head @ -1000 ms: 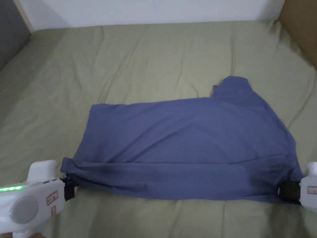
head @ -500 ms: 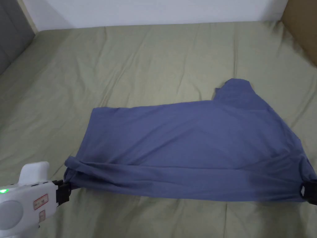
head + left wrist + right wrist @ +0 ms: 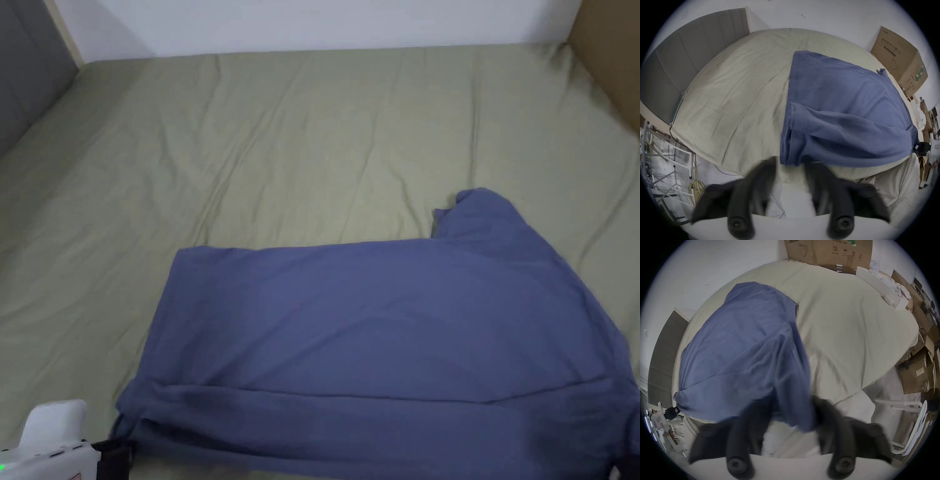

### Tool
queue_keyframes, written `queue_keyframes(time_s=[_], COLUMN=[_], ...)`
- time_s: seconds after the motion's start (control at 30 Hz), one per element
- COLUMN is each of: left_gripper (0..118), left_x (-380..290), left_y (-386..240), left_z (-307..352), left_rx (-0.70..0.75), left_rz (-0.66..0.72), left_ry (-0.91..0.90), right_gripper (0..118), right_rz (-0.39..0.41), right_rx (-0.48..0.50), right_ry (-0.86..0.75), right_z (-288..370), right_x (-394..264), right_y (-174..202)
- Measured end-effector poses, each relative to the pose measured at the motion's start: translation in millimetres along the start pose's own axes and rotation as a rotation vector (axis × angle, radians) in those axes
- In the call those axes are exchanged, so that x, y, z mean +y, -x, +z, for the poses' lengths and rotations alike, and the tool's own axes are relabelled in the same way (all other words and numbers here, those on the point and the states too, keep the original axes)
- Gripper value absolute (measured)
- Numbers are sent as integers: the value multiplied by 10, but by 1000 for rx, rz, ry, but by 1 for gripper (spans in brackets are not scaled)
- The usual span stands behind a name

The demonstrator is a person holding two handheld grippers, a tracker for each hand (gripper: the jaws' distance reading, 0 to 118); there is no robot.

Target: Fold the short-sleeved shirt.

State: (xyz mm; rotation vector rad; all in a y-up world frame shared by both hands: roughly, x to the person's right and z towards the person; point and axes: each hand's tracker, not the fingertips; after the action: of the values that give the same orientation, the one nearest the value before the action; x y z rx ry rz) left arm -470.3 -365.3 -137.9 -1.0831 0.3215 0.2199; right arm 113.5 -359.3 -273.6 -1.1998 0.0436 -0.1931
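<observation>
While the blue short-sleeved cotton shirt (image 3: 387, 337) lay on the olive bedsheet (image 3: 300, 144), the left gripper (image 3: 790, 160) and right gripper (image 3: 792, 408), jaws parted around its near corners, needed level, even tension.

Head view looks down on bed (image 3: 312, 125); gripper views low, close (opposite ends), sharing shirt (image 3: 387, 331)

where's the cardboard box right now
The cardboard box stands beyond the far right corner of the bed, against the white wall; in the head view its brown side shows at the upper right, past the blue shirt.
</observation>
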Motion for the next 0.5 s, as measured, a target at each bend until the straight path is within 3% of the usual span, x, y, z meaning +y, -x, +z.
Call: queue_keyframes(time_s=[0.03, 0.07, 0.17, 0.23, 0.3, 0.37, 0.4, 0.5], left_gripper=[81, 94, 93, 90, 62, 9, 4, 0], left_x=[47, 79, 175, 277, 390, 483, 524, 586], left_y=[4, 4, -21, -54, -128, -184, -234, -496], left_z=[22, 59, 319, 475, 634, 663, 618, 479], left_rx=[4, 7, -1, 14, -31, -106, -137, -107], left_rz=[-1, 1, 3, 11, 67, 107, 99, 50], left_ry=[6, 1, -81, -131, -188, -231, -240, -199], right_gripper=[76, 75, 74, 62, 24, 8, 1, 0], right_rz=[15, 47, 90, 104, 124, 147, 162, 160], right_rx=[-11, -8, -23, -21, 12, -2, -6, 7], right_ry=[-13, -47, -97, -135, -178, -209, -217, -210], right_z=[27, 88, 263, 355, 445, 445, 415, 287], right_x=[-4, 1, 116, 236, 362, 467, 506, 548], right_y=[14, 33, 128, 186, 275, 365, 412, 480])
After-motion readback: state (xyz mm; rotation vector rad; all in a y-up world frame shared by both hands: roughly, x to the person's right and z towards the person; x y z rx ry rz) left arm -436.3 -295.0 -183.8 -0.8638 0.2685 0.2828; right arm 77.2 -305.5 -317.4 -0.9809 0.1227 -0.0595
